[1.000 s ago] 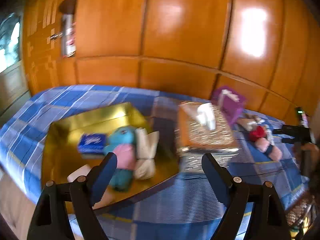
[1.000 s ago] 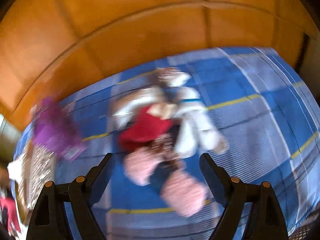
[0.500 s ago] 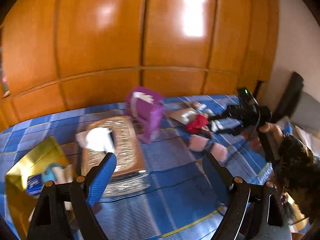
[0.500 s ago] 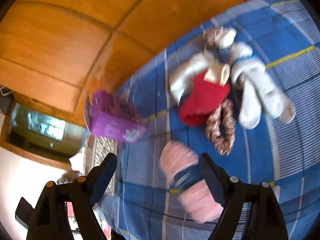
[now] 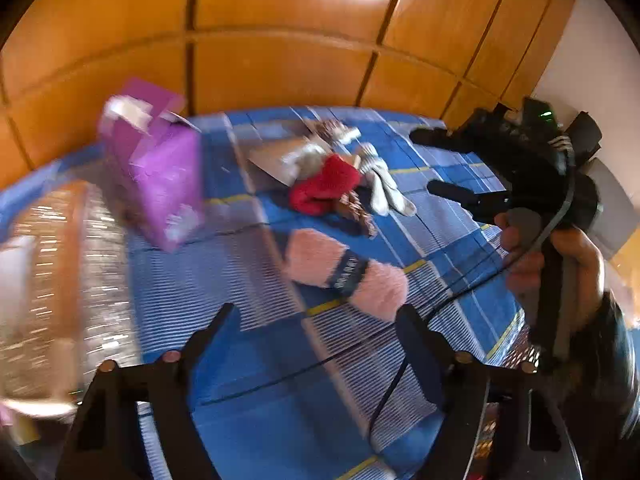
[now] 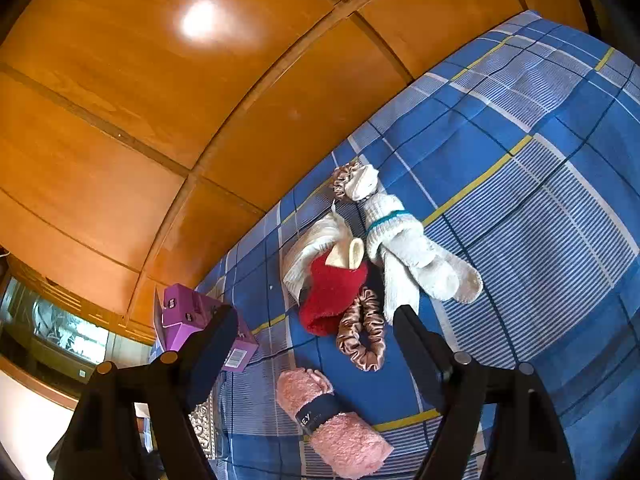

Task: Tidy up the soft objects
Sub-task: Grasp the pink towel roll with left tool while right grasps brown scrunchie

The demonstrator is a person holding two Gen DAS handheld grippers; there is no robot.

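On blue plaid bed, fuzzy pink roll w/ navy band; both grippers' fingers apart, empty.

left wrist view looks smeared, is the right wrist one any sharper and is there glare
Left wrist view: motion-blurred, worst on the purple box and the patterned box at the left edge.
Right wrist view: sharp; the pink fluffy roll shows texture.
Both views: lamp glare on the wooden panels, fisheye bending their seams.
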